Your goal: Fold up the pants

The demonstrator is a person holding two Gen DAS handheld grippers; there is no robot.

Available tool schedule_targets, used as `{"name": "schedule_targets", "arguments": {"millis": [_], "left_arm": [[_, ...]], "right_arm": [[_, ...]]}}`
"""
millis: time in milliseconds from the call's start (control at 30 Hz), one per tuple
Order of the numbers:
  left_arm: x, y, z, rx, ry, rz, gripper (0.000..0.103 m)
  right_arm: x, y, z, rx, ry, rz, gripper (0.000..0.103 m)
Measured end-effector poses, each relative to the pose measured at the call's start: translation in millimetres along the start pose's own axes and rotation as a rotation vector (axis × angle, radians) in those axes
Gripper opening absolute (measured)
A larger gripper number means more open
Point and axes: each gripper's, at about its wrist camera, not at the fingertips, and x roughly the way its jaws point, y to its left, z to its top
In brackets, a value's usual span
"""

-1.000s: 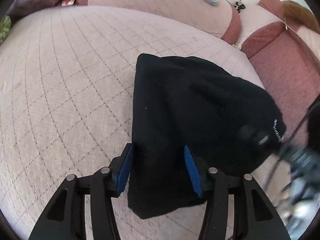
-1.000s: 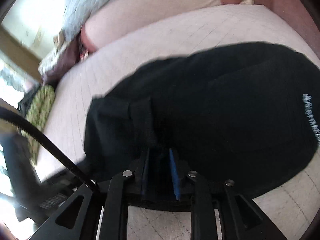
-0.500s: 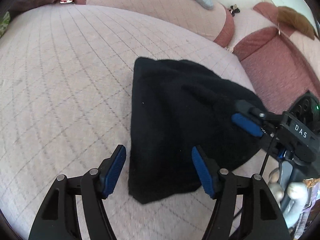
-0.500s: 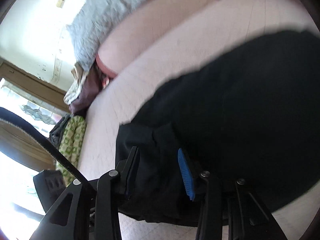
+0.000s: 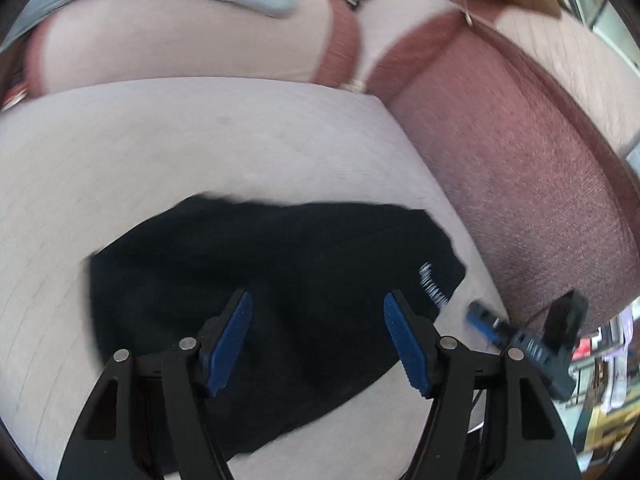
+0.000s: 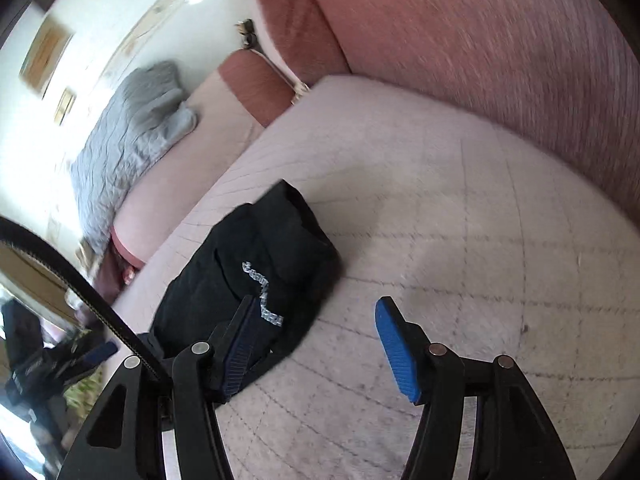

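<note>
The black pants (image 5: 256,280) lie folded into a compact bundle on the pale quilted sofa seat (image 5: 200,140), with white lettering facing up. My left gripper (image 5: 316,336) is open and empty, held above the bundle's near part. In the right wrist view the pants (image 6: 256,276) lie to the left. My right gripper (image 6: 316,340) is open and empty above the seat (image 6: 460,240), its left finger beside the bundle's near corner. The right gripper also shows at the left wrist view's lower right (image 5: 524,340).
The sofa's red backrest (image 5: 520,160) rises to the right of the seat and a pink cushion (image 5: 180,48) lies behind it. A grey quilted blanket (image 6: 128,136) drapes over the far cushion. The seat's front edge runs close behind my grippers.
Both grippers have opened, let go of the pants and drawn back. The right gripper has swung to the right, away from the bundle. The pants now rest on the seat.
</note>
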Motion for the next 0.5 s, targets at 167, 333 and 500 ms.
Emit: {"name": "schedule_targets", "arguments": {"millis": [167,333,500], "left_arm": [[71,-64,55,0.104,0.098,0.007,0.067],[146,-115,78,0.215,0.23,0.03,0.067],[196,-139,71,0.329,0.359,0.095,0.067]], "right_arm": [[26,2,3,0.061,0.049,0.061,0.066],[54,27,2,0.036,0.091,0.073,0.066],[72,44,4,0.0,0.11,0.068,0.071]]}}
